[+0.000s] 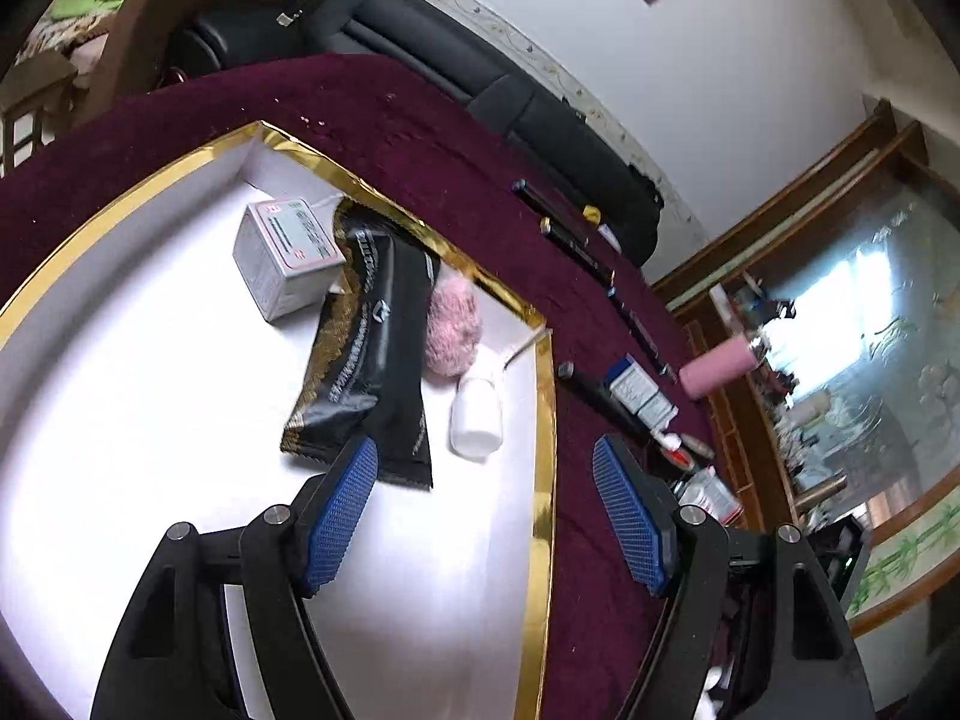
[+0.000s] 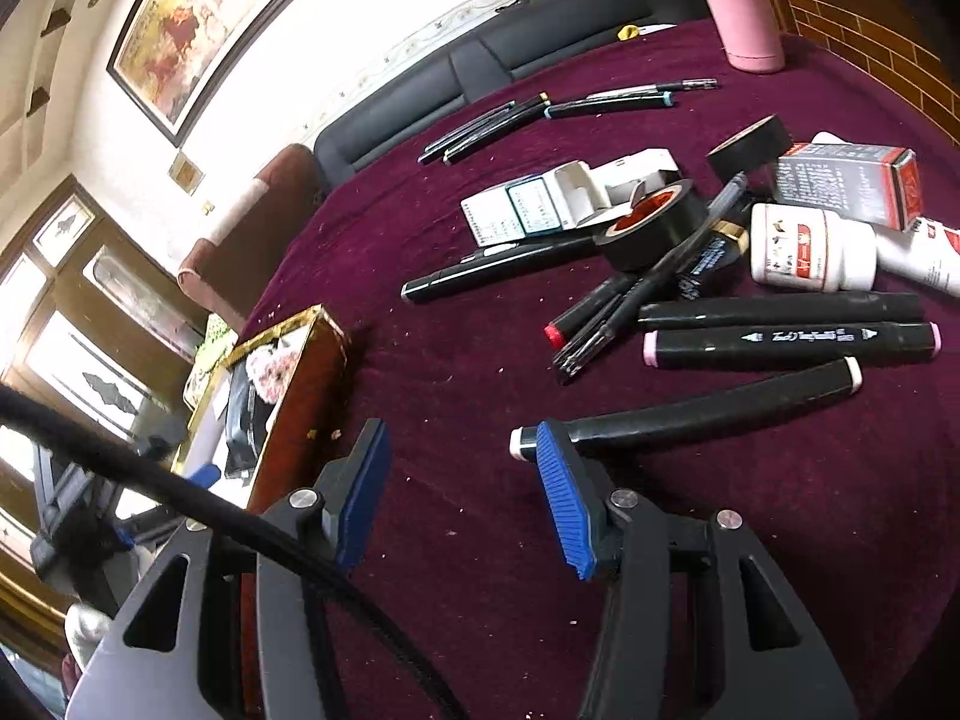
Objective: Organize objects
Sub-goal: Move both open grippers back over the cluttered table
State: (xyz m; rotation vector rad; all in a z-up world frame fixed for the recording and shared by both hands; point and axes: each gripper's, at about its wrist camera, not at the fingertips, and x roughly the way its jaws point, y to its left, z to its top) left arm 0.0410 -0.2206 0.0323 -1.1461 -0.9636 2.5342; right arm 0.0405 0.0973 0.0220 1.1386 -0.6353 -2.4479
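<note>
Left claw (image 1: 486,504) is seen released in the left wrist view, its 2 blue pads spread wide above a gold-rimmed white tray (image 1: 543,420). Inside the tray are seen a grey box (image 1: 282,258), a black sachet (image 1: 372,354) partly leaning on that box, a pink fluffy ball (image 1: 453,327) and a small white bottle (image 1: 477,417) lying beside the sachet. Nothing is gripped. Beyond the rim, markers and a pink cup (image 1: 717,369) are spread on the maroon tabletop (image 1: 384,120).

Right claw (image 2: 462,480) is shown released too, empty, low over the tabletop. A black marker (image 2: 696,408) lies just beside its right pad. Further markers, 2 rolls of black tape (image 2: 654,228), white bottles and cartons are clustered behind it; the tray is seen at left.
</note>
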